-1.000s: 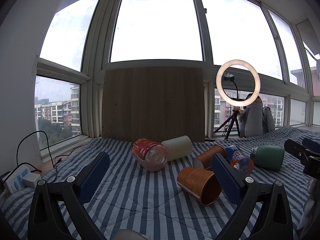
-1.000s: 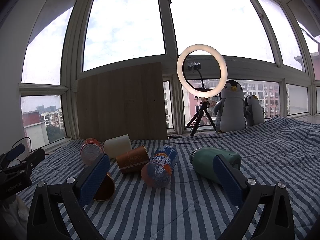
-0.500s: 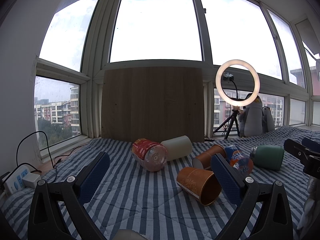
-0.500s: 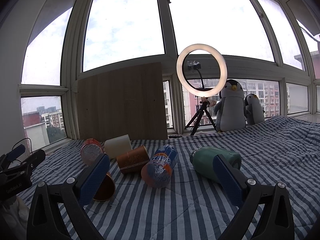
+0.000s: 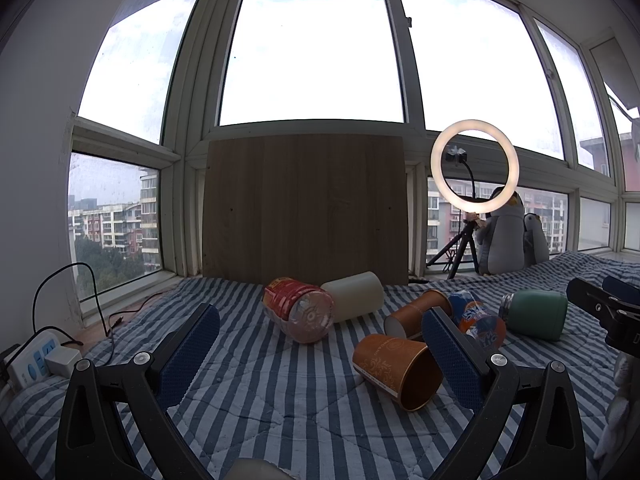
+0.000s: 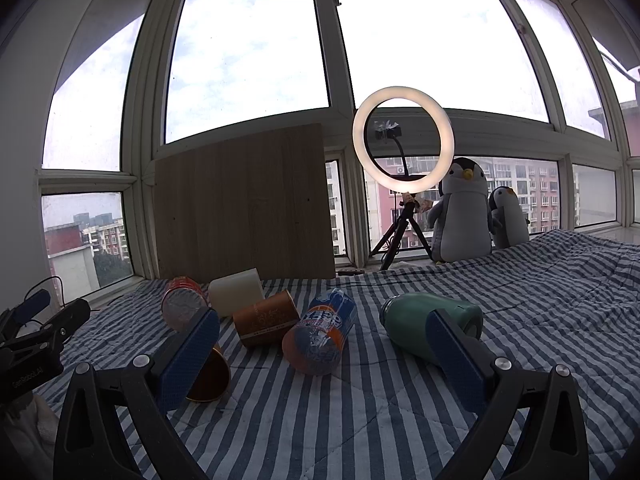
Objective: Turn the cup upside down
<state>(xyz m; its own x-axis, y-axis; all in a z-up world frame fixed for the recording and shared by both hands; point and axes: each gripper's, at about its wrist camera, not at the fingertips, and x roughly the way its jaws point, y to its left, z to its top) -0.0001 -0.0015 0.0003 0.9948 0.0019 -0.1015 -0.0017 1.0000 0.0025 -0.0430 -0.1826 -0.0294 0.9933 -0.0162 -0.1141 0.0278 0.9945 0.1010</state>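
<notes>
An orange paper cup (image 5: 396,369) lies on its side on the striped bedspread (image 5: 260,392), mouth toward me, just left of my left gripper's right finger. A second orange cup (image 5: 416,314) lies behind it. My left gripper (image 5: 320,354) is open and empty, low over the bed. In the right wrist view the near cup (image 6: 208,376) is partly hidden behind my left finger and the second cup (image 6: 266,318) lies beyond. My right gripper (image 6: 322,354) is open and empty.
A red-labelled bottle (image 5: 298,314), a cream cylinder (image 5: 354,296), an orange soda bottle (image 5: 478,322) and a green flask (image 5: 536,314) lie on the bed. A wooden board (image 5: 304,208), ring light (image 5: 474,172) and penguin toys (image 6: 464,208) stand by the window. A power strip (image 5: 34,358) sits at left.
</notes>
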